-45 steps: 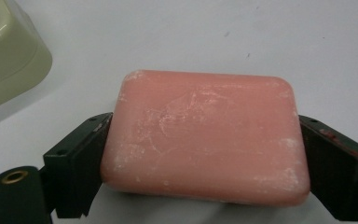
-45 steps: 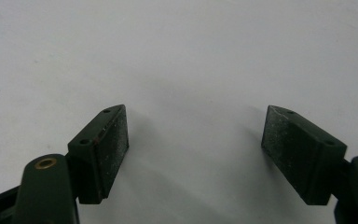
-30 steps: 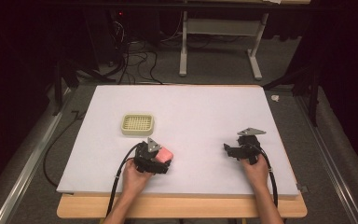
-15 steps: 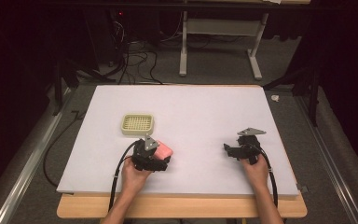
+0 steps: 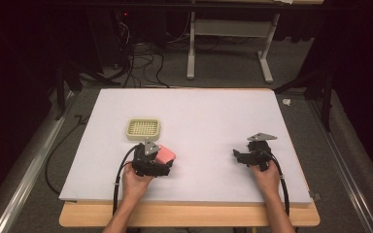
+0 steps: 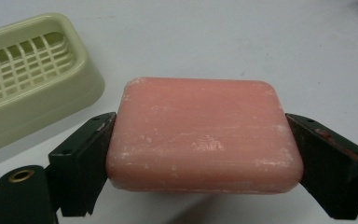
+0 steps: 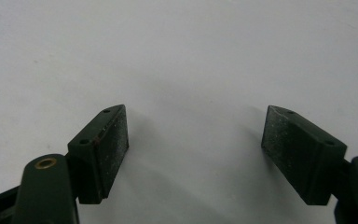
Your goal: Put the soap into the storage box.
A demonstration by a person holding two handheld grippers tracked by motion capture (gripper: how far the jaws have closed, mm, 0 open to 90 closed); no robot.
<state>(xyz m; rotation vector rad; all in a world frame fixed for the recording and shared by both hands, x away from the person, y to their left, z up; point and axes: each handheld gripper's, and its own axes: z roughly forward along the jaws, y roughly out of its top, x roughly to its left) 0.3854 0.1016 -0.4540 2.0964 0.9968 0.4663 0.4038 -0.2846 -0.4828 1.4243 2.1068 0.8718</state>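
At the near left of the white table, the left gripper has its jaws pressed against the two short ends of a pink bar of soap, which sits squarely between them, just above the tabletop as far as the shadow under it suggests. A pale green soap dish with a slotted grid stands just beyond it, slightly to the left, and holds nothing. The right gripper hovers over bare table at the near right, jaws spread wide and holding nothing. The step in hand looks like carrying the soap to the dish; the next move calls for a short reach away and left, then lowering the bar flat onto the grid before letting go.
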